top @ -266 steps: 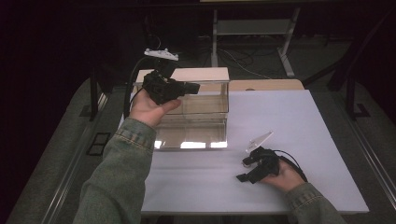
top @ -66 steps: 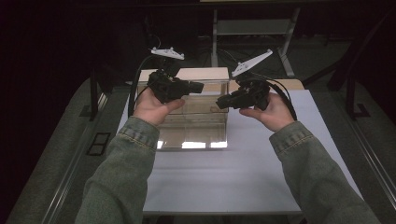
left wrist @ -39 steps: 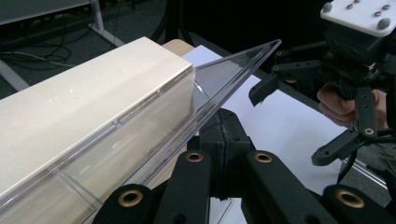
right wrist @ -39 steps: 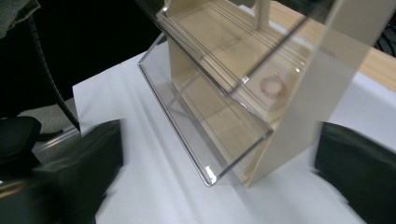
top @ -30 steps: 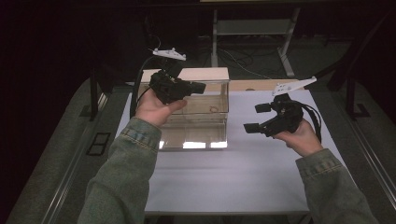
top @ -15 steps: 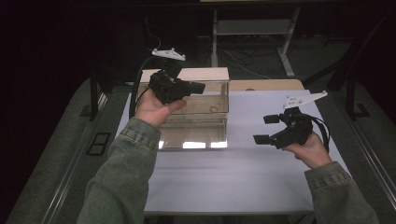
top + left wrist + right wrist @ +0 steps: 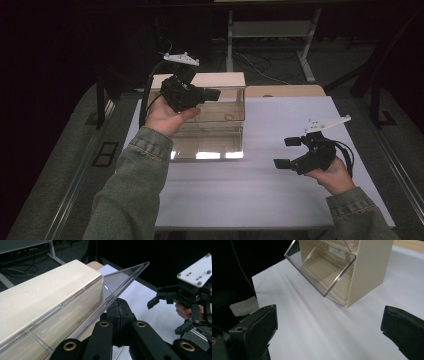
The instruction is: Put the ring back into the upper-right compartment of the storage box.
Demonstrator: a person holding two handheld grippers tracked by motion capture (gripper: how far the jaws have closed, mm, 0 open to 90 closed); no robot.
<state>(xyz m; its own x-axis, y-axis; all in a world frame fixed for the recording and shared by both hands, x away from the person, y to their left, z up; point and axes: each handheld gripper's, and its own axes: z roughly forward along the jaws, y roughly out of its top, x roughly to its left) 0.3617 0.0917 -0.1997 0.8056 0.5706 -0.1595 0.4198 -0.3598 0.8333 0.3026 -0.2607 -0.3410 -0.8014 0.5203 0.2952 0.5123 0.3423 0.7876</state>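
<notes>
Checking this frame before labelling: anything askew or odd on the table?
Yes. The clear flap on the beige box hangs tilted open instead of flush, with the left gripper at its upper edge. The right gripper is open, off over the white table. Nothing spilled.

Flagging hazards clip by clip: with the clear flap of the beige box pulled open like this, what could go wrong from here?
1. The left gripper pinches the thin clear plastic flap of the beige box near its edge; it could slip and drop shut.
2. Pulling further might tip or drag the box across the white table, since nothing braces it.
3. The right gripper hovers open, apart from the box, so it can't steady anything.
</notes>
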